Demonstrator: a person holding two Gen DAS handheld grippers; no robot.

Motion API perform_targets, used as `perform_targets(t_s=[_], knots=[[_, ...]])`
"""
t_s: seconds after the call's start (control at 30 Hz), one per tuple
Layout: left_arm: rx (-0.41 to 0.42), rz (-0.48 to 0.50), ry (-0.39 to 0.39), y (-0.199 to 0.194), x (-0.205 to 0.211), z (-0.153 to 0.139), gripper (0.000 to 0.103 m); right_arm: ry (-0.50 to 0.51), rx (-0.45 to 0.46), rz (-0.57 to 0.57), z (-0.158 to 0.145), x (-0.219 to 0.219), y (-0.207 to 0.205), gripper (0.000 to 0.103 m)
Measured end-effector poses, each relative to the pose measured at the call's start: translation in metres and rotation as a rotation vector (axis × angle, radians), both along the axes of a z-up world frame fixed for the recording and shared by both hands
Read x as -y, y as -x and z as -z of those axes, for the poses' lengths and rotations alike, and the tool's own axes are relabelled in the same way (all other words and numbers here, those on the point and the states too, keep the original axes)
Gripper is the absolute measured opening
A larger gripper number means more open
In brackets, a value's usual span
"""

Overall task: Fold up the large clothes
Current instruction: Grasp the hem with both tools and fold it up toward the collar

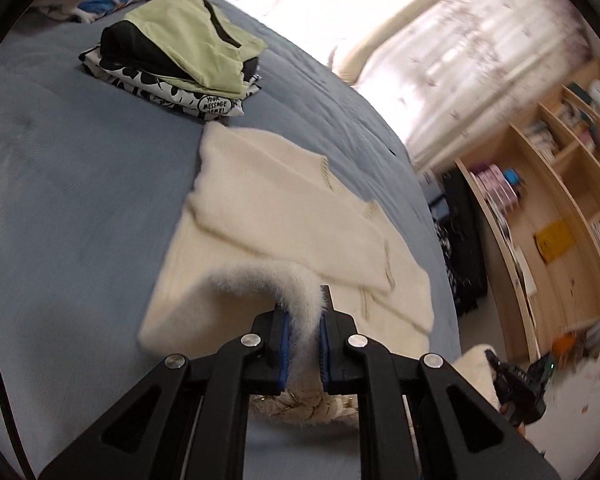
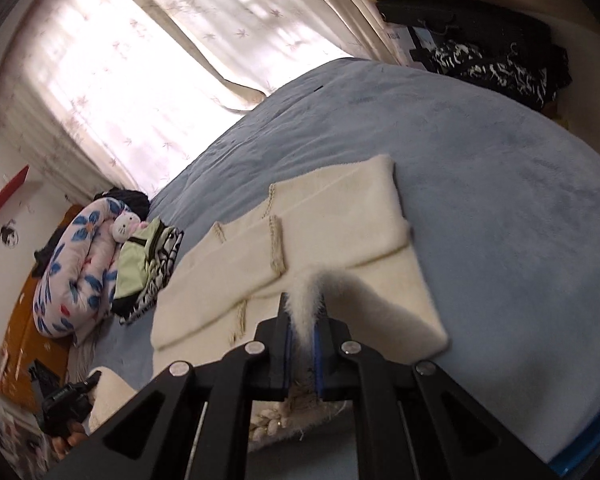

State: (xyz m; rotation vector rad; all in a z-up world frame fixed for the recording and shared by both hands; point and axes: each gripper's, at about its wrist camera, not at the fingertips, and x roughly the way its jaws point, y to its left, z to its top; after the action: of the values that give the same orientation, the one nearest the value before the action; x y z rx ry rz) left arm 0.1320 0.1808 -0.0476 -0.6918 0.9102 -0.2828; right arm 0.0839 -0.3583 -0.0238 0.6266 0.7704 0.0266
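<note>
Blue bedspread [image 1: 60,200] under a cream sweater pinched by both grippers.

Cream fuzzy sweater [image 1: 284,216] lies partly folded on the bed, its long axis running from the near edge away toward the far side, sleeves laid across its body. Its near hem is lifted off the cover and curls up into the tools. Left gripper [image 1: 302,344] has its blue pads pressed together on a fold of that hem; right gripper [image 2: 302,344] is likewise clamped on the fuzzy edge, further right along the same hem. The rest of the sweater stretches out ahead of both grippers, resting flat. Beyond it, at the far left, sits a stack of folded clothes [image 1: 180,48] topped by a pale green piece, with a flowered quilt [image 2: 72,264] and a plush toy [image 2: 125,227] behind. Curtains [image 2: 120,80] glow at the window; wooden shelves [image 1: 560,184] stand to the right.
</note>
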Motion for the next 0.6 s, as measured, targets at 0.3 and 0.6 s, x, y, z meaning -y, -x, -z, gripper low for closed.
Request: perform_targets(t_s=[0.3, 0.6], knots=[[-0.071, -0.141, -0.028, -0.117, -0.001, 0.023, 0.010, -0.033, -0.095, 0.134, 0.023, 0.031, -0.113, 0.008], [-0.197, -0.159, -0.086, -0.202, 0.006, 0.071, 0.011, -0.052, -0.215, 0.120, 0.076, 0.040, -0.195, 0.016]])
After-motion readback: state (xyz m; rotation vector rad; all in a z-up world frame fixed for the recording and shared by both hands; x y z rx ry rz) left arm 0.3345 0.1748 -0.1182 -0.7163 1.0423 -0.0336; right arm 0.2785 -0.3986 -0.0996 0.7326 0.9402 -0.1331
